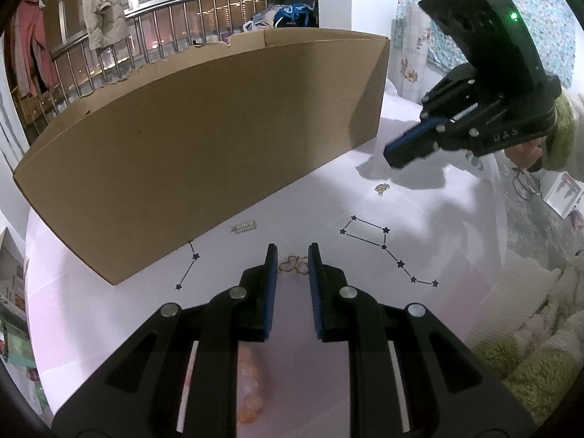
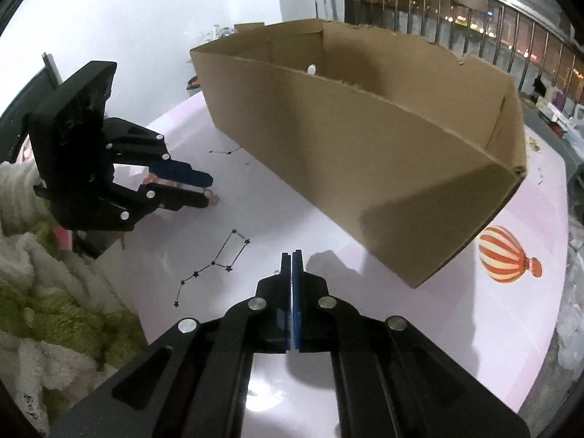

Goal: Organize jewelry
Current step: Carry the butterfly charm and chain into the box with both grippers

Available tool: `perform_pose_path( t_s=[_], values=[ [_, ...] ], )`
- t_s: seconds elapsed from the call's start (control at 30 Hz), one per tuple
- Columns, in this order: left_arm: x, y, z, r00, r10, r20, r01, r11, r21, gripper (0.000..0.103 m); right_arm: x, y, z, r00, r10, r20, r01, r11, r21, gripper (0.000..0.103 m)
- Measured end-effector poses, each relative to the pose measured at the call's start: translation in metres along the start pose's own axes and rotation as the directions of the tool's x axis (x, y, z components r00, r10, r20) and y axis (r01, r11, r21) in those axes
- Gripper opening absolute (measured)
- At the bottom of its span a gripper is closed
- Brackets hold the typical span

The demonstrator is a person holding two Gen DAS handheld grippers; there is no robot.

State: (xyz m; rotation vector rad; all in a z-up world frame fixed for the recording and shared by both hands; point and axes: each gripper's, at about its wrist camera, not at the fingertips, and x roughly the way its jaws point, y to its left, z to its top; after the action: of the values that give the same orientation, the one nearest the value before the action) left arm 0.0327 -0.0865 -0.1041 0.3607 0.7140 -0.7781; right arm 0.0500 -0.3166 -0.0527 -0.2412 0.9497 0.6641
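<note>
Beside a long cardboard box point(image 1: 204, 138) on a pale tabletop point(image 1: 419, 211), the left gripper point(image 1: 292, 255) stands slightly parted around a gold chain point(image 1: 292, 265); the right gripper point(image 2: 292, 255) is closed empty near another gold trinket point(image 1: 382, 188).

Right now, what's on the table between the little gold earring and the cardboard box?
Nothing. In the left wrist view the gold earring lies alone, and the pink table is bare from it to the box.
</note>
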Motion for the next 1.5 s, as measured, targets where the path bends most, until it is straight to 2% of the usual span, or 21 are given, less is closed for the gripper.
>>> perform_pose_path(
  t_s=[0.07,0.13,0.17,0.33,0.43,0.5,0.67,1.17,1.37,1.5],
  values=[
    [0.000,0.000,0.000,1.000,-0.001,0.000,0.001,1.000,-0.004,0.016,0.004,0.005,0.003,1.000,0.004,-0.006,-0.004,1.000,-0.019,0.007],
    [0.000,0.000,-0.001,1.000,-0.002,-0.002,0.002,1.000,-0.008,0.016,0.008,0.009,0.004,1.000,-0.008,-0.011,0.007,0.999,-0.033,0.021],
    [0.001,0.001,-0.001,1.000,-0.002,-0.004,0.002,1.000,-0.009,0.016,0.010,0.009,0.004,1.000,-0.011,-0.015,0.010,0.999,-0.039,0.021],
    [0.005,0.003,0.003,1.000,-0.003,-0.008,0.003,1.000,-0.013,0.016,0.026,0.011,0.005,0.998,-0.034,-0.055,0.029,0.996,-0.081,0.021],
    [0.006,0.004,0.003,1.000,-0.001,-0.010,0.001,1.000,-0.016,0.016,0.026,0.016,0.006,0.999,-0.018,-0.052,0.013,0.995,-0.100,0.008],
    [0.008,0.004,0.004,1.000,-0.001,-0.011,0.000,1.000,-0.017,0.016,0.025,0.018,0.005,0.999,-0.010,-0.054,0.005,0.995,-0.101,0.005],
    [0.008,0.002,0.004,1.000,-0.001,-0.007,0.001,1.000,-0.020,0.016,0.020,0.009,0.002,0.998,0.047,-0.041,-0.047,0.999,-0.022,0.003],
    [-0.015,-0.001,0.001,0.999,0.012,0.031,-0.011,1.000,-0.013,0.016,-0.022,0.006,0.007,0.995,0.025,0.097,-0.027,0.999,0.027,0.003],
    [-0.045,-0.005,0.009,0.996,0.011,0.092,-0.012,1.000,0.002,0.016,-0.050,0.011,0.021,0.984,0.016,0.179,-0.019,1.000,0.014,0.003],
    [-0.071,-0.003,0.023,0.989,0.011,0.147,-0.015,1.000,0.027,0.016,-0.074,0.014,0.035,0.969,0.016,0.247,-0.016,1.000,-0.005,0.003]
  ],
)
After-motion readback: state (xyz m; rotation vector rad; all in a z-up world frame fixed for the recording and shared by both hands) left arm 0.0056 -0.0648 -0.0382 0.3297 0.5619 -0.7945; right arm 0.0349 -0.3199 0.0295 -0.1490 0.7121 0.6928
